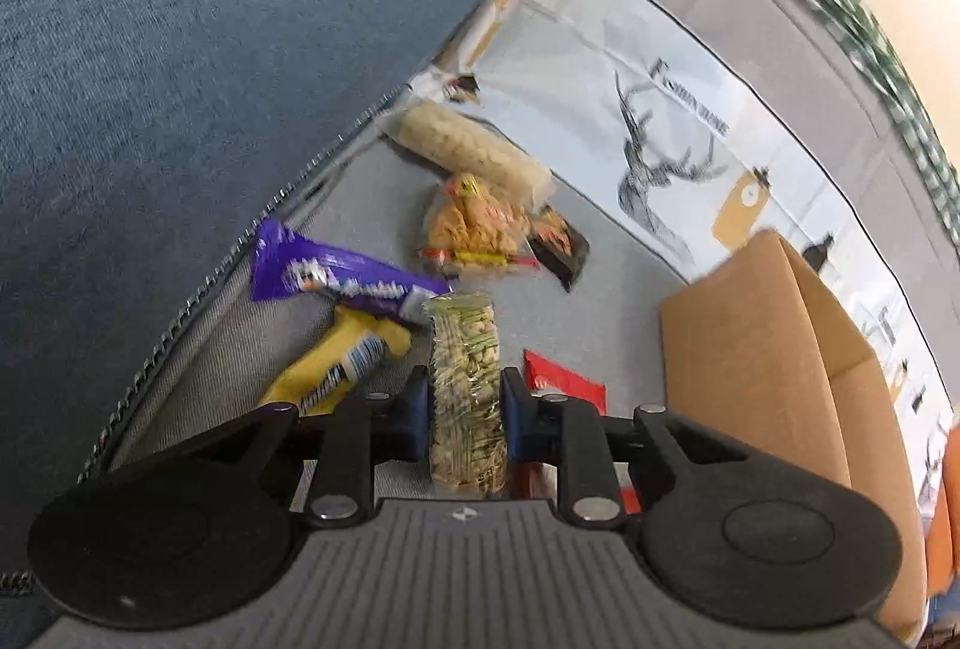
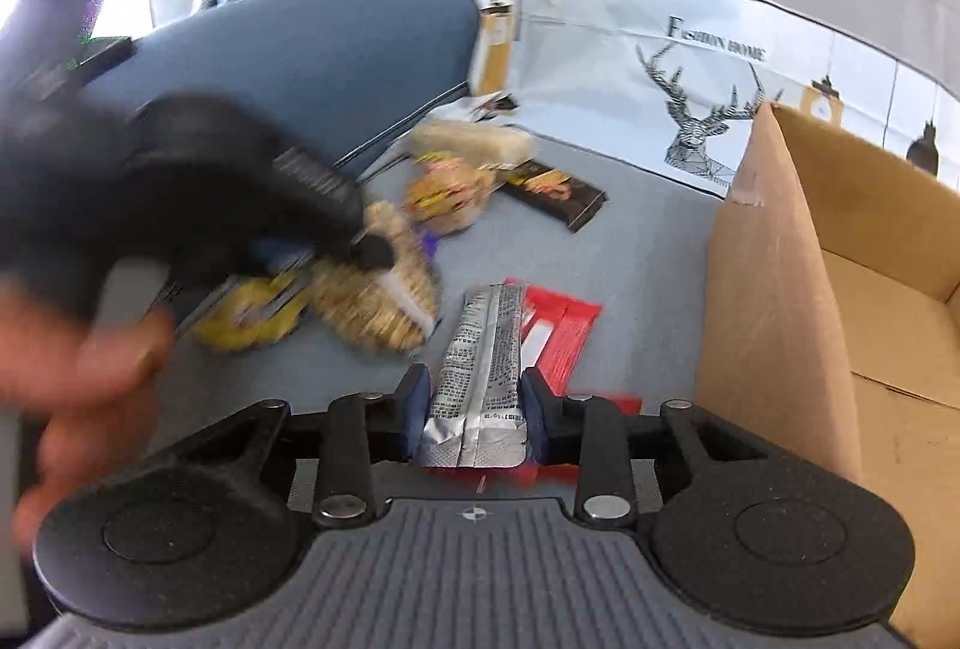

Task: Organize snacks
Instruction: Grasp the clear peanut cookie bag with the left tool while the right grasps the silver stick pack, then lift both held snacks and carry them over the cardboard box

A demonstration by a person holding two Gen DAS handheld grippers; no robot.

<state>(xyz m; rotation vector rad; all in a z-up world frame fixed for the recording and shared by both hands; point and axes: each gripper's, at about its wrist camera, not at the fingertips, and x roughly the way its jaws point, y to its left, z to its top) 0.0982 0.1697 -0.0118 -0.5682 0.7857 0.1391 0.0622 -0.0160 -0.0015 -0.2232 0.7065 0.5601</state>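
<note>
While both packets are being carried clear of the grey sofa seat (image 1: 600, 301), the person is working the two tools at once. The left hand-held gripper (image 1: 465, 412) is clamped on a clear packet of pale seeds (image 1: 465, 385), its blue pads squeezing the packet's sides. The right hand-held gripper (image 2: 477, 409) is clamped on a silver foil packet (image 2: 483, 367), printed seam facing up. The open cardboard box (image 2: 840, 289) is standing just right of both, near the deer-print bag (image 2: 660, 66) at the far side.

Other snacks are lying loose on the seat: a purple wrapper (image 1: 336, 277), a yellow packet (image 1: 342, 355), a red packet (image 2: 558, 331), an orange-crisp bag (image 1: 474, 223), a long pale roll (image 1: 474, 147) and a dark bar (image 2: 552, 190).

I judge the step to be carrying these two to the box. To do it well, each gripper should be lifting above the box's near wall before crossing over, going one after the other so the tools are not colliding at the opening. The seed packet looks soft and slippery, so the squeeze should be holding firm until it is well inside, then releasing low.
</note>
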